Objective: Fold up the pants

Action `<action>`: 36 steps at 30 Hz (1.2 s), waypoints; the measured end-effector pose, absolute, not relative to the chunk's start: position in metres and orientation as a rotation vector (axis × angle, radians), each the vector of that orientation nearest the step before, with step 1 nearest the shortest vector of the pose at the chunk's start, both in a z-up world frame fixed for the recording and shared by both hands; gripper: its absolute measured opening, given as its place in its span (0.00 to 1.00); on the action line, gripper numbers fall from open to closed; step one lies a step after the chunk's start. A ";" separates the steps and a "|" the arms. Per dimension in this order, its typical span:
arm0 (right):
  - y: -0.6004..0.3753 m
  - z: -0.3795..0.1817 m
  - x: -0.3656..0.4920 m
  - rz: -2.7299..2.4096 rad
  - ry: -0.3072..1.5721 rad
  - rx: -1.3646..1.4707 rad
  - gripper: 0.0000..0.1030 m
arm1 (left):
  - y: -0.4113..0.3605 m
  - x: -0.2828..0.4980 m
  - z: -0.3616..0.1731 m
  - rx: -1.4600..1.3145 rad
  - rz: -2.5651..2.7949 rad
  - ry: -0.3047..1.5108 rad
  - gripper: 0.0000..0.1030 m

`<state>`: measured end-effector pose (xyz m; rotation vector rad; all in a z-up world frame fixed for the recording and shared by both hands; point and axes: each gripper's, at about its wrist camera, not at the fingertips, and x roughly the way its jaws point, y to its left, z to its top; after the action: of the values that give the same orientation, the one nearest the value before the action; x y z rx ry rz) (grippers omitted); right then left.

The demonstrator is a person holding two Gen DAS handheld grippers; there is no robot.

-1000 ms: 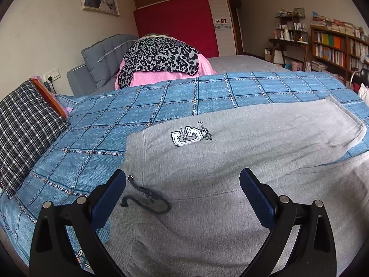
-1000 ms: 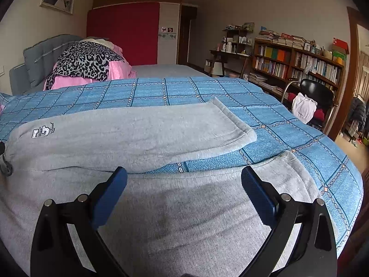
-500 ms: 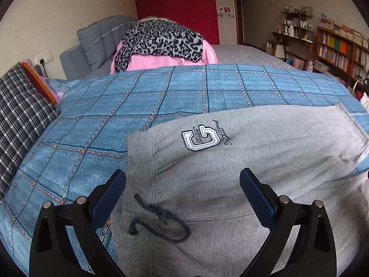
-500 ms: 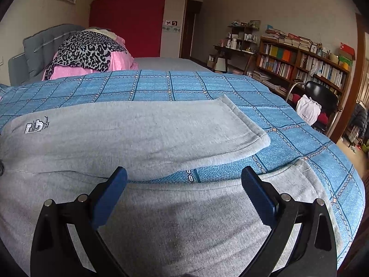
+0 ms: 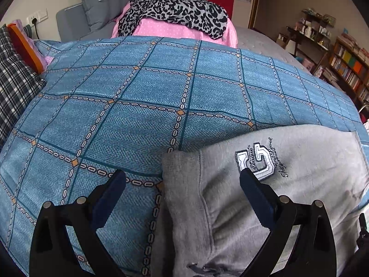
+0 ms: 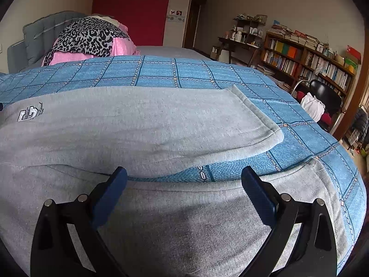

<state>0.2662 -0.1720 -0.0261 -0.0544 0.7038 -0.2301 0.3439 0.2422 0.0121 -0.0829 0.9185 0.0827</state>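
Grey sweatpants (image 6: 138,124) lie flat on a blue checked bedspread (image 6: 175,73), legs spread to the right, with a white logo patch (image 5: 256,161) near the waistband (image 5: 182,184). My left gripper (image 5: 182,180) is open and empty, low over the far corner of the waistband, with its left finger over the bedspread. My right gripper (image 6: 184,177) is open and empty above the near leg (image 6: 184,219), by the gap between the two legs. The far leg's hem (image 6: 260,117) lies flat.
A plaid pillow (image 5: 13,78) lies at the left edge of the bed. A pink and leopard-print pile (image 5: 175,11) sits at the headboard. A bookshelf (image 6: 306,62) and a black chair (image 6: 322,92) stand to the right of the bed.
My left gripper has moved forward and left along the waistband to its far corner, so the drawstring has dropped to the bottom edge of view. My right gripper has edged forward over the near leg.
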 end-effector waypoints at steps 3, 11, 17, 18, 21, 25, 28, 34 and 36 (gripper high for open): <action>-0.173 -0.029 0.269 -0.225 0.718 -0.054 0.97 | 0.252 0.357 -0.002 -0.127 0.056 0.955 0.95; -0.167 -0.034 0.273 -0.221 0.739 -0.078 0.97 | 0.249 0.380 -0.026 -0.134 -0.022 1.031 0.60; -0.177 -0.031 0.276 -0.187 0.762 -0.025 0.97 | 0.243 0.373 -0.019 -0.151 -0.088 0.979 0.30; -0.182 -0.029 0.278 -0.182 0.768 -0.006 0.97 | 0.242 0.369 -0.016 -0.149 -0.090 0.961 0.29; -0.198 -0.020 0.288 -0.194 0.772 0.018 0.97 | 0.237 0.359 -0.002 -0.141 -0.101 0.905 0.28; -0.228 -0.008 0.320 -0.240 0.766 0.012 0.97 | 0.232 0.342 0.021 -0.146 -0.136 0.831 0.28; -0.256 -0.002 0.358 -0.256 0.783 0.035 0.97 | 0.231 0.331 0.031 -0.149 -0.160 0.795 0.28; -0.326 0.001 0.448 -0.310 0.786 0.015 0.97 | 0.229 0.329 0.034 -0.137 -0.167 0.782 0.28; -0.353 -0.004 0.479 -0.338 0.811 0.026 0.97 | 0.230 0.332 0.032 -0.135 -0.159 0.787 0.28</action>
<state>0.4792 -0.3533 -0.0039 0.0262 0.8113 -0.3382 0.3318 0.2296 0.0318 -0.1347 0.7865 -0.1585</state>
